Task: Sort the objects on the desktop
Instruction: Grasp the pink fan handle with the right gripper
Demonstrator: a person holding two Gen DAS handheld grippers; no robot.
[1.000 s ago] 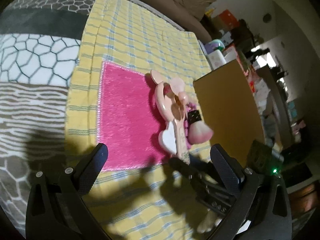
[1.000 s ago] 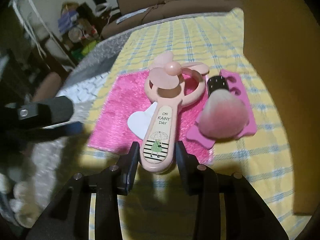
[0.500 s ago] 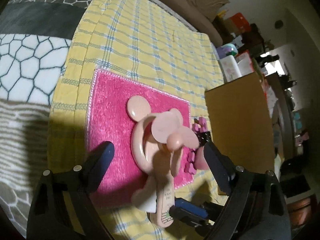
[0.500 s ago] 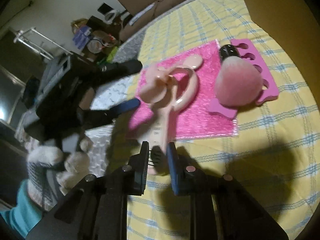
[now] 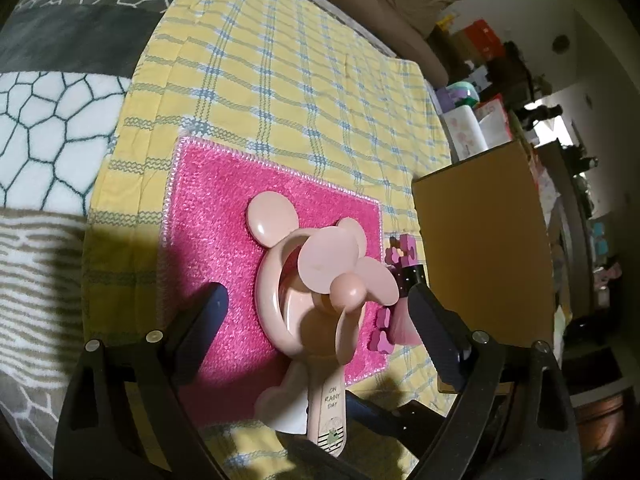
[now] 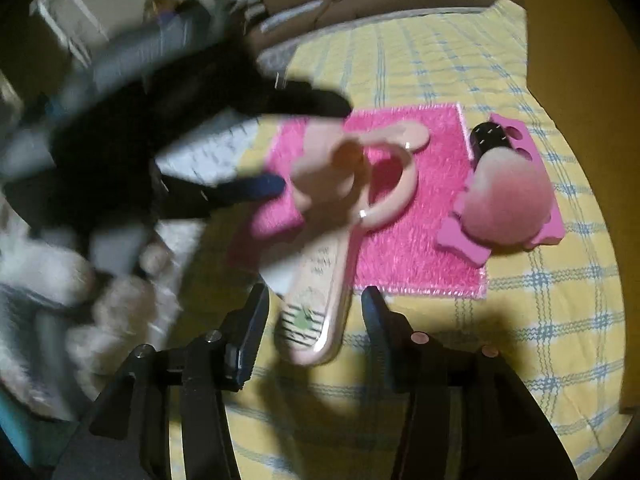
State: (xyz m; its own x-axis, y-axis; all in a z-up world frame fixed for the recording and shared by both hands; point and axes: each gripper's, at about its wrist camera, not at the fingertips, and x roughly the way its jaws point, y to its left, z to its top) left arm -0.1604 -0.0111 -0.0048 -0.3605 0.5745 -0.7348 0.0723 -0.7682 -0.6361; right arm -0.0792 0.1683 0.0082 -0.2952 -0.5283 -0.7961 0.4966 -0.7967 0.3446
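Left claw (image 5: 316,312): fingers spread wide, nothing between the pads; the head of a pink handheld fan (image 5: 320,276) with round ears sits between and ahead of its fingertips, apparently without contact. Right claw (image 6: 312,312): fingers parted, with a clear gap on either side of the fan (image 6: 332,248) handle; the handle end, marked with green stripes and a small figure, lies between the fingertips, and whether either pad touches it cannot be told owing to blur. In the left wrist view the handle reads "ON RAINY DAY" and the right claw's dark fingers appear at the handle's lower end. The fan stands tilted, head raised over a pink fluffy mat (image 5: 224,216), handle end toward the right claw. The mat (image 6: 416,240) lies on a yellow checked cloth (image 5: 288,80). Ahead and to the right of the right claw, a pink makeup brush (image 6: 508,196) with a black ferrule rests on a pink toe separator (image 6: 552,232), which lies just beside the mat's right edge, partly overlapping it. In the left wrist view the separator (image 5: 400,252) and brush show only in part beyond the fan. A brown cardboard box (image 5: 480,248) stands to the right of the left claw, next to the cloth. The left claw appears blurred at upper left of the right wrist view
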